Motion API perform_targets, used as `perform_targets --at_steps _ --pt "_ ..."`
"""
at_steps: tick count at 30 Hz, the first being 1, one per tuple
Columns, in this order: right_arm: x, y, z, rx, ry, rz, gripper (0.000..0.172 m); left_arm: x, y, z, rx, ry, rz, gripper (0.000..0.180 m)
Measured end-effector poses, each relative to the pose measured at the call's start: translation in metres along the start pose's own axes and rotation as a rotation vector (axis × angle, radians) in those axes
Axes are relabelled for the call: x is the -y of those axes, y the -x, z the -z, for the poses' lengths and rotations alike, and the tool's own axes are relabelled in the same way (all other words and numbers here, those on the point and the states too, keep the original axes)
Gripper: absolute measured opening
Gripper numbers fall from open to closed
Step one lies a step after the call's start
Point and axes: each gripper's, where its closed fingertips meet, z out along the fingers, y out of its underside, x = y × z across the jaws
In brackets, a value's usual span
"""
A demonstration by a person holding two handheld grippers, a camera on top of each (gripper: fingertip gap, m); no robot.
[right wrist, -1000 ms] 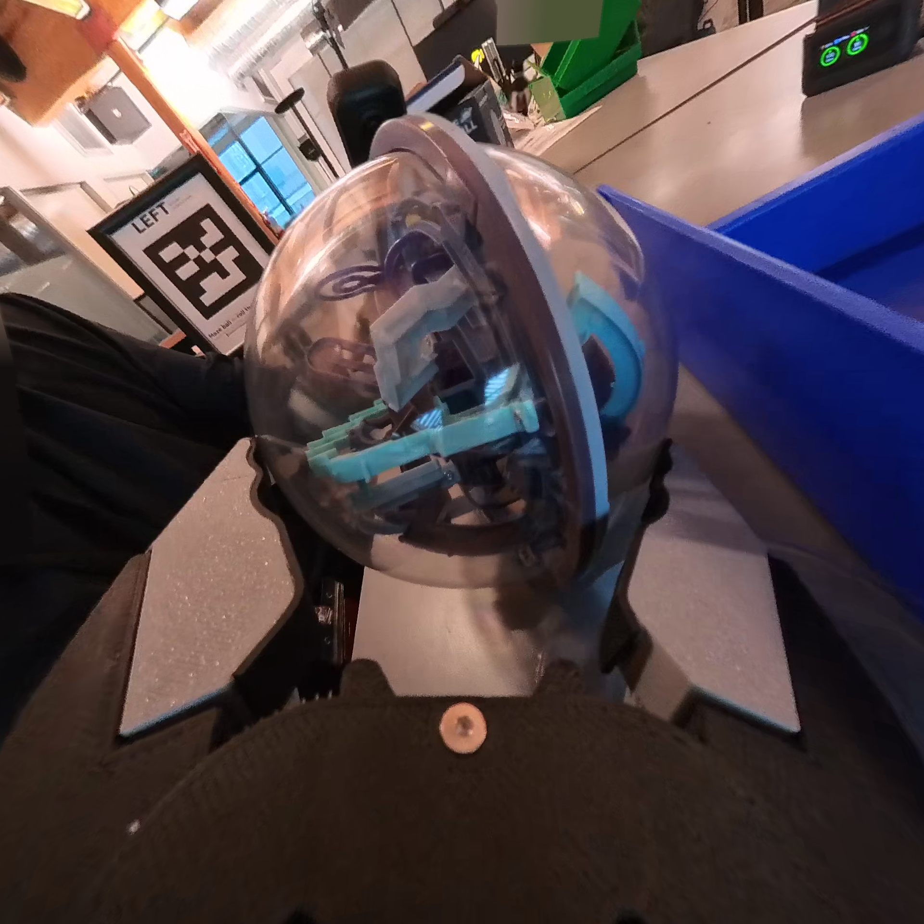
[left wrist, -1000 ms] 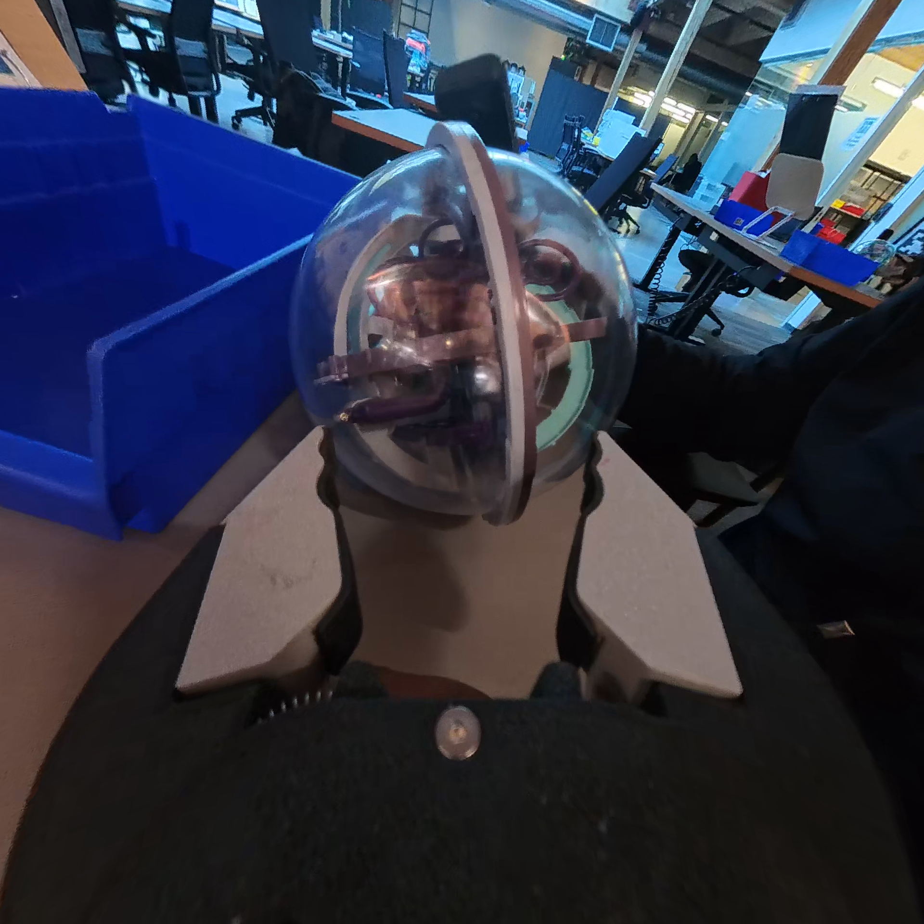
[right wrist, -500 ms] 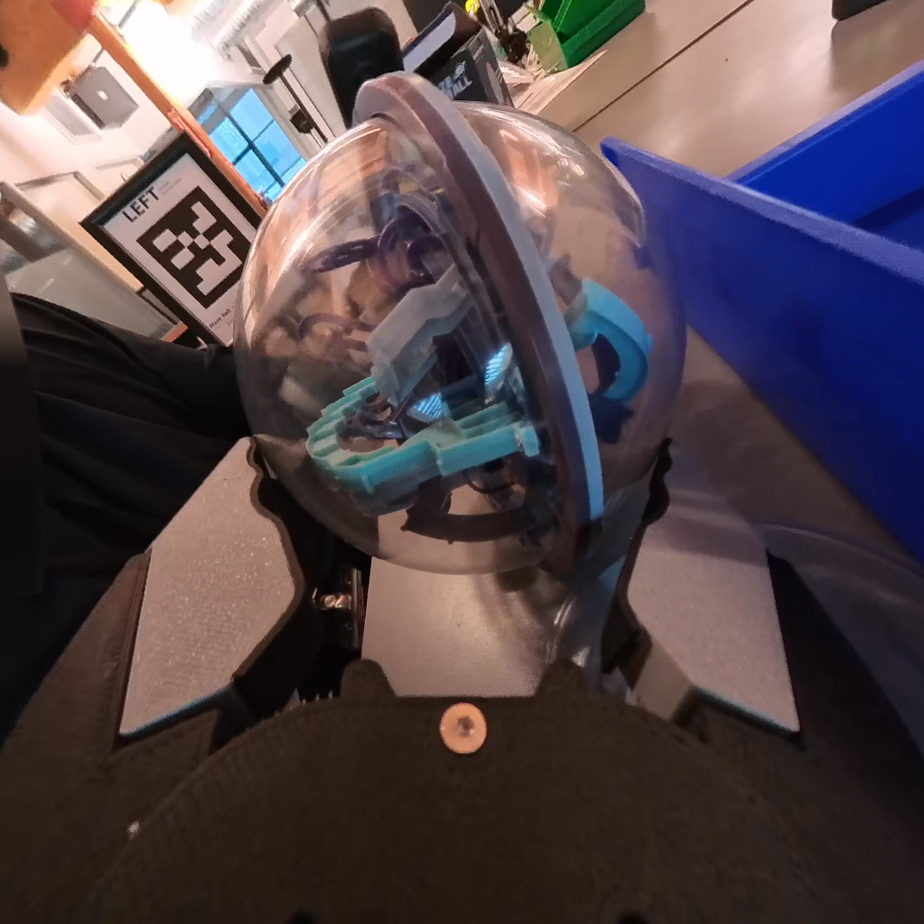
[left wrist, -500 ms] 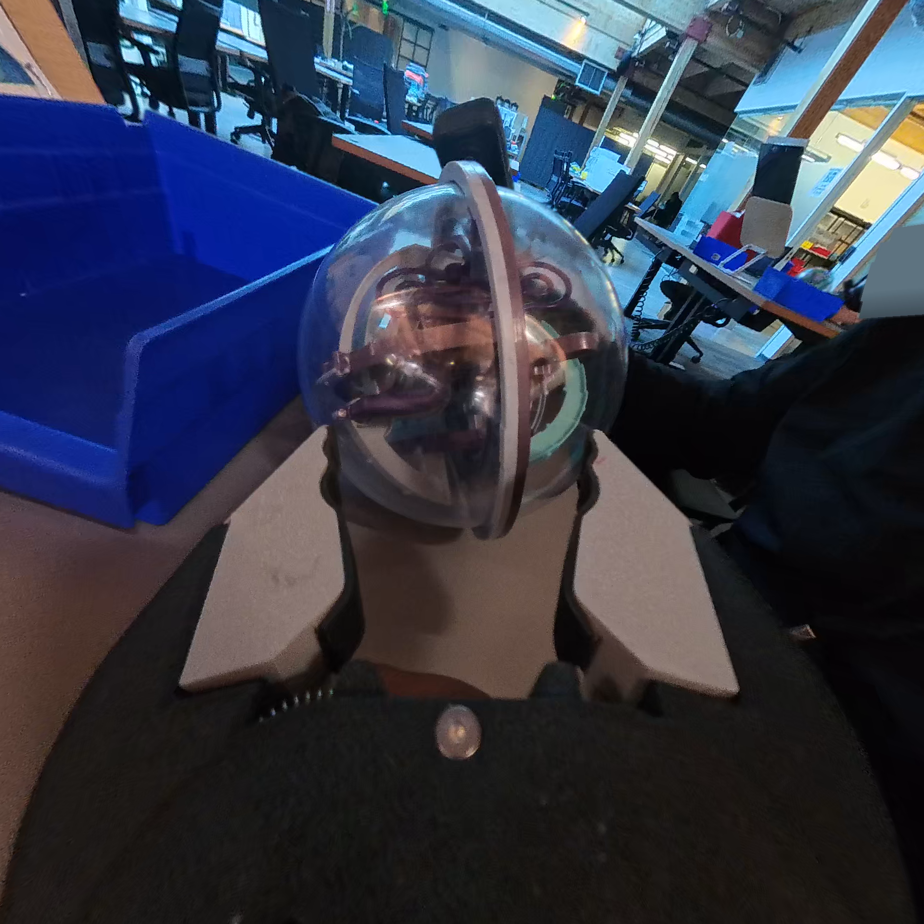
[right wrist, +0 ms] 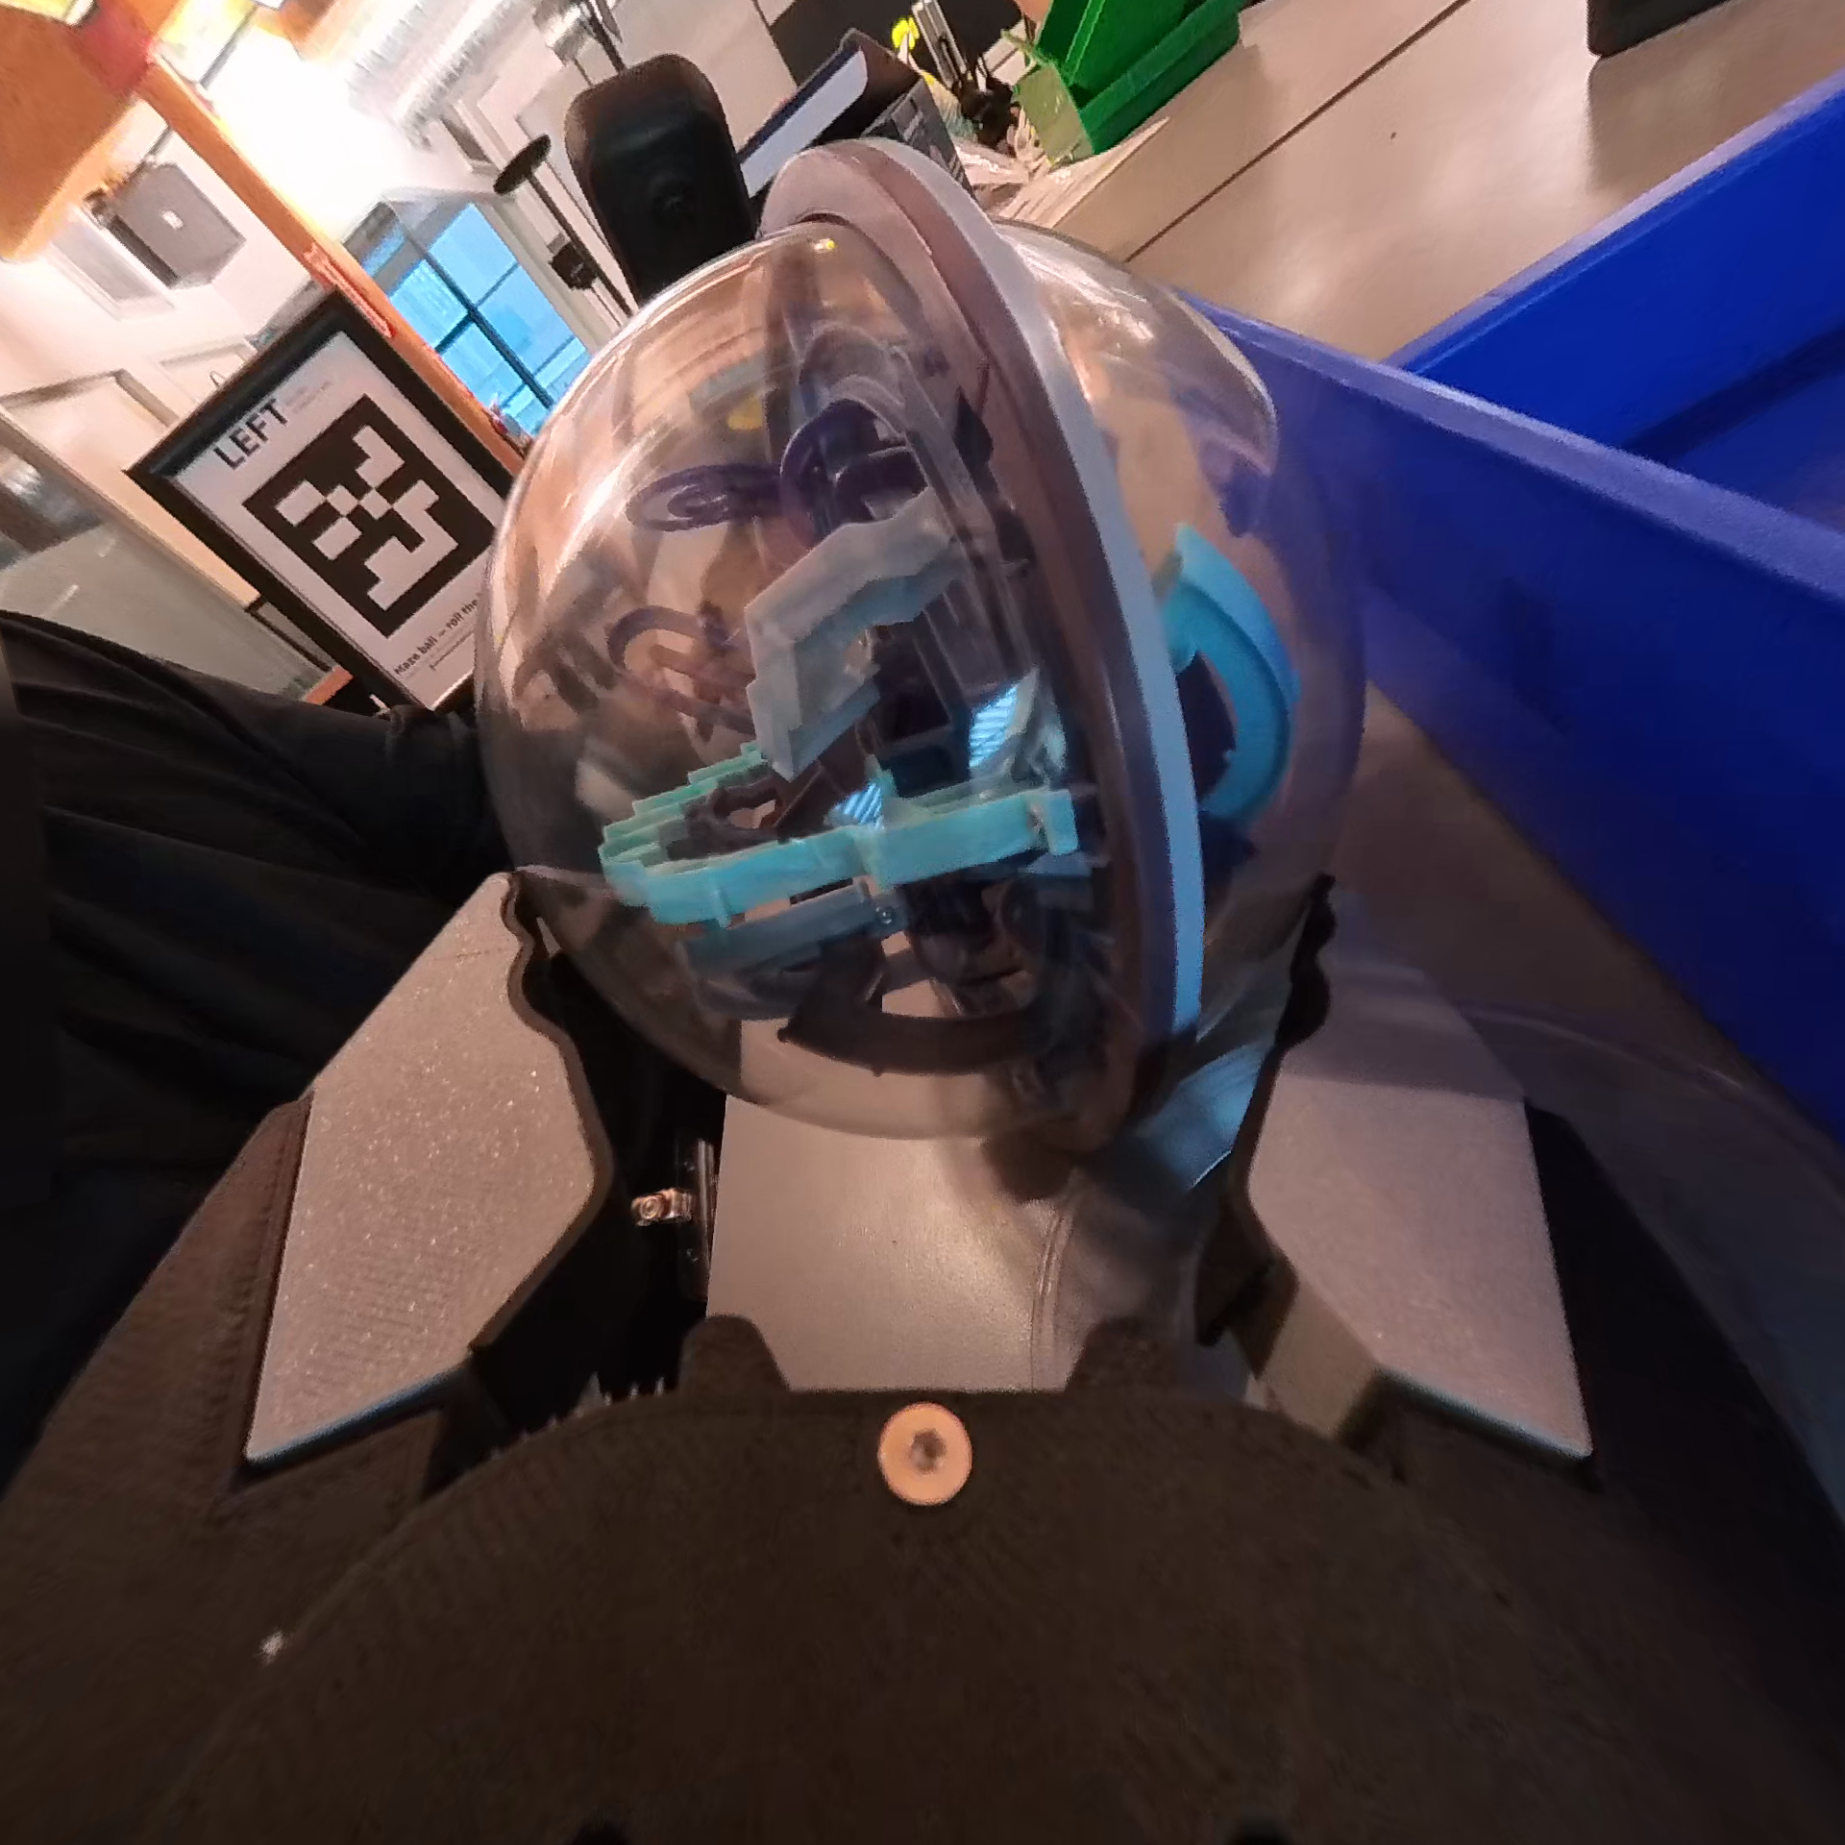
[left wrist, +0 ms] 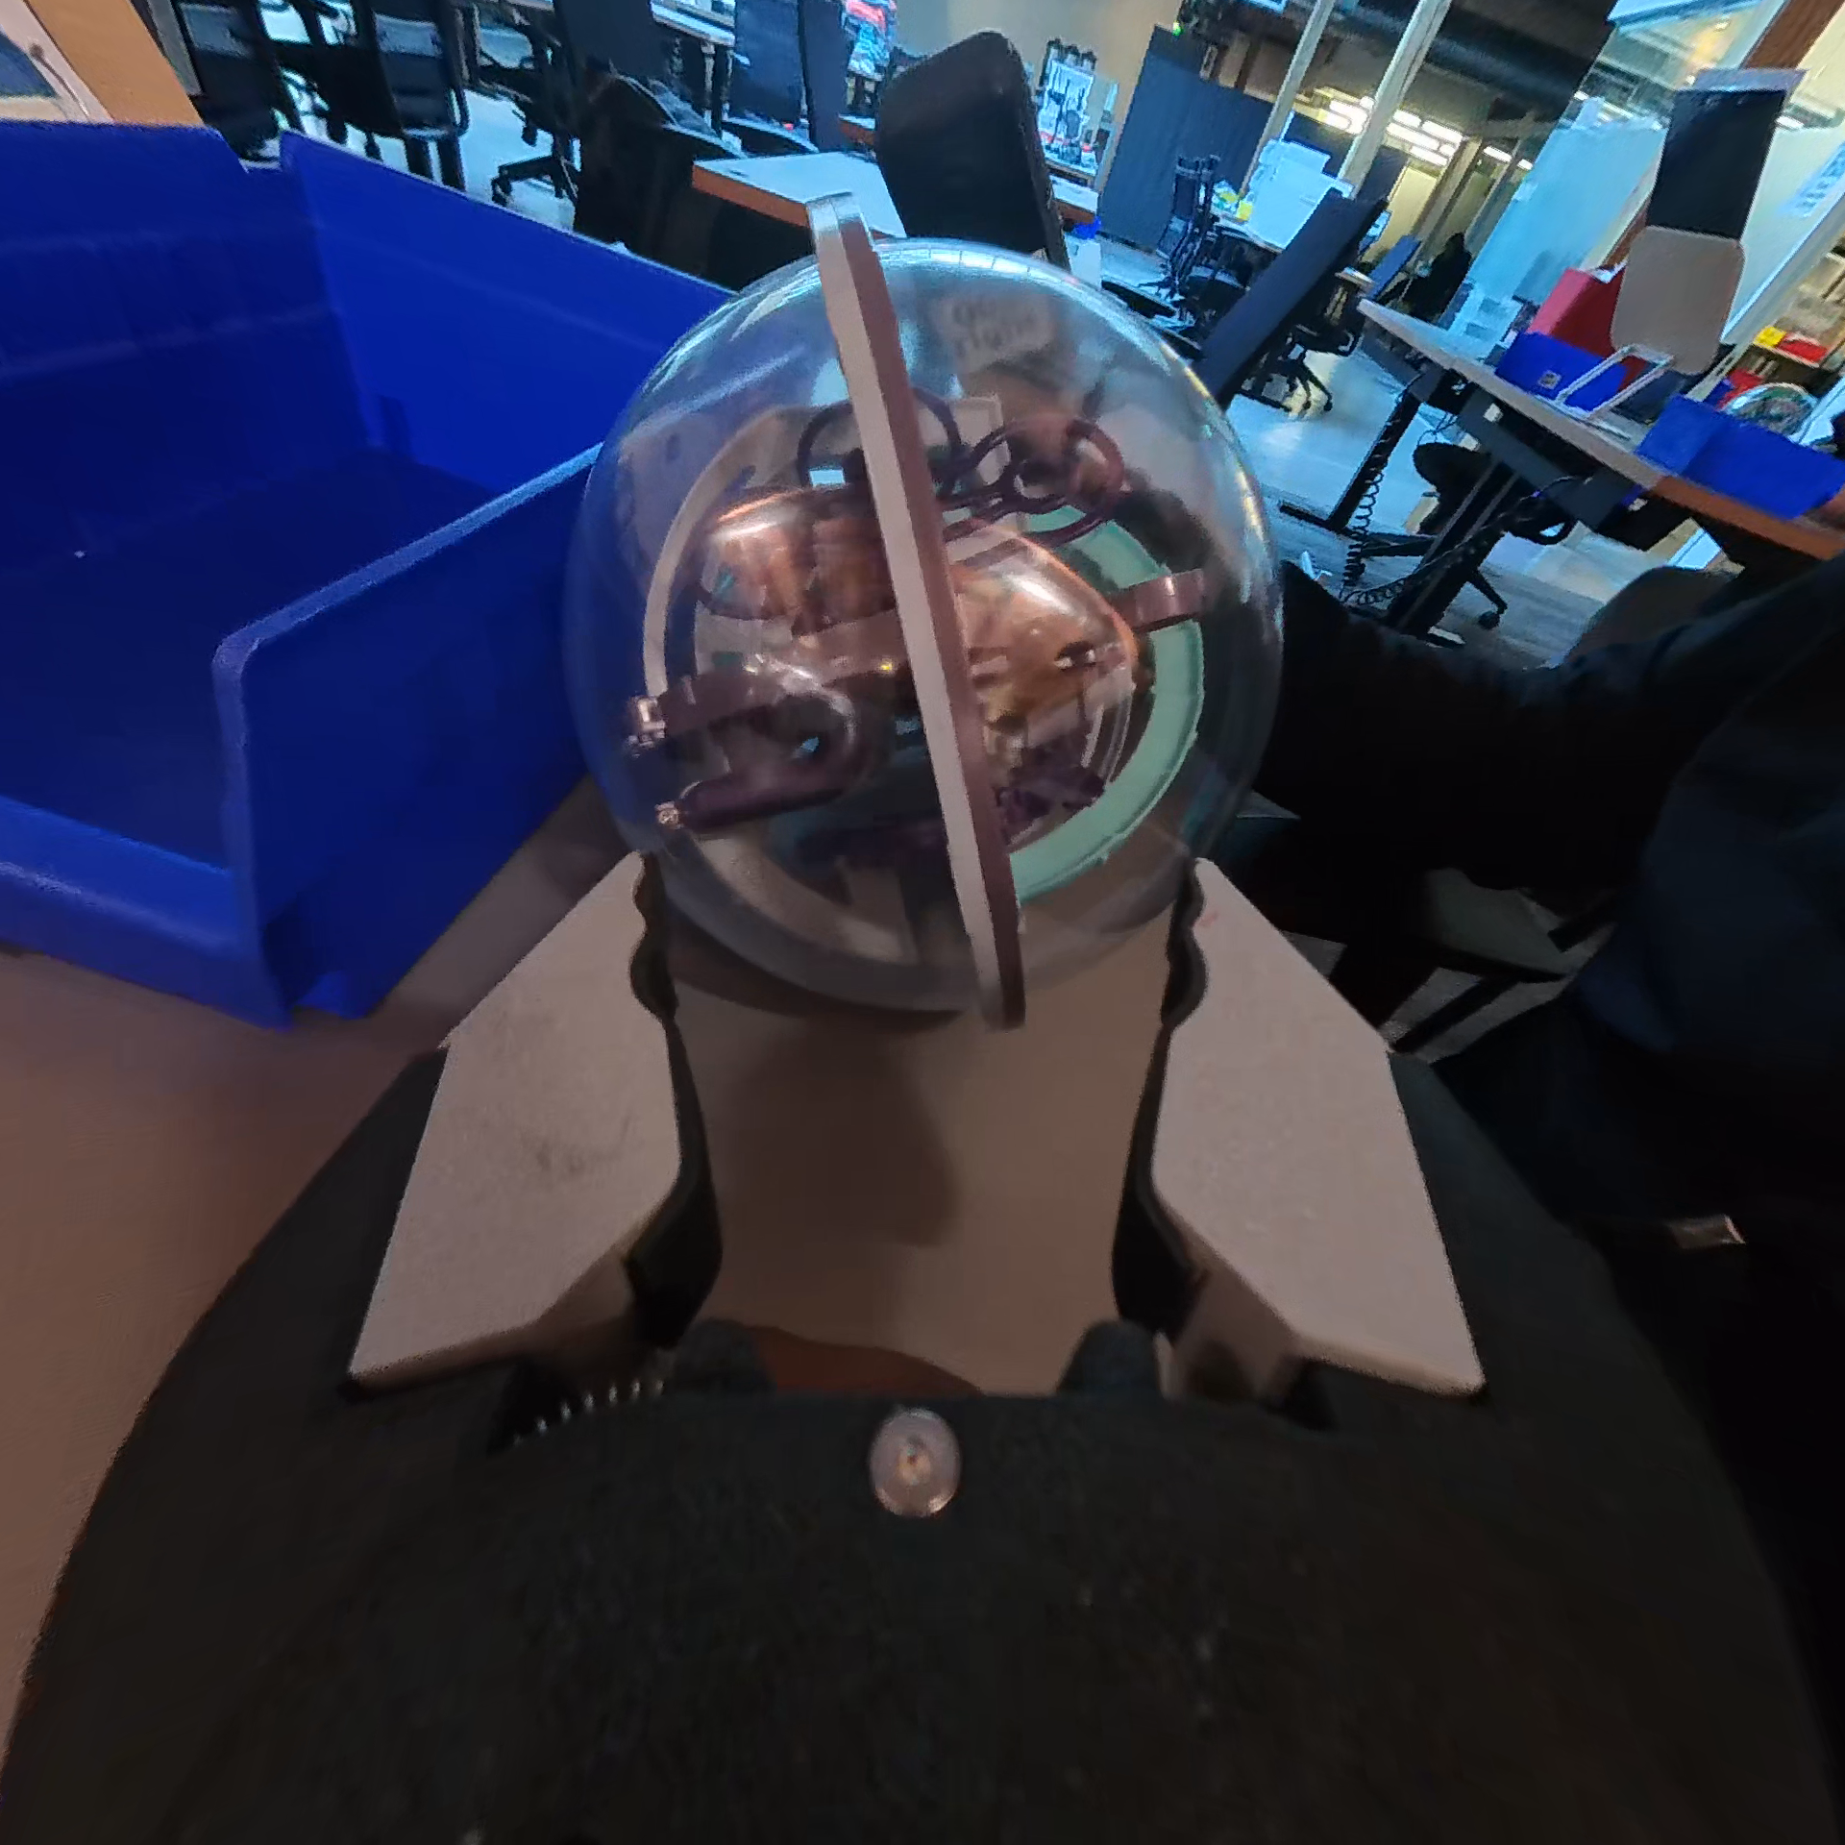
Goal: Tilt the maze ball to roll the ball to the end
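Since the earlier frame, the maze ball [left wrist: 919, 619] had tipped so its grey rim [left wrist: 899, 559] leaned the other way in the left wrist view, top now toward the blue bin [left wrist: 250, 499]. Both claws gripped the clear sphere from opposite sides above the worktop [left wrist: 120, 1148]. The left claw [left wrist: 914, 899] pressed its fingertips on the lower shell; the right claw [right wrist: 919, 958] clamped it wider, beside the bin wall [right wrist: 1597, 649]. A dark sleeve [left wrist: 1597, 799] lay behind.
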Motion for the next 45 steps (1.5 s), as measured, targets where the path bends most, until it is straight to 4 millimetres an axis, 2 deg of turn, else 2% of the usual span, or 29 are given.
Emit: perform_targets --at_steps 8,24,30,45 --pt "-0.003 0.003 -0.003 -0.014 0.024 0.063 0.145 0.005 -0.004 0.002 0.024 -0.008 -0.077 0.098" --pt "0.019 0.02 -0.007 0.005 -0.122 0.19 0.147 0.026 -0.015 0.015 0.093 0.091 -0.206 0.098" --pt "0.018 0.025 -0.01 0.021 -0.133 0.215 0.149 0.03 -0.022 0.018 0.12 0.127 -0.236 0.098" --pt "0.03 0.035 0.0 0.029 -0.226 0.275 0.15 0.041 -0.031 0.012 0.166 0.13 -0.286 0.098"
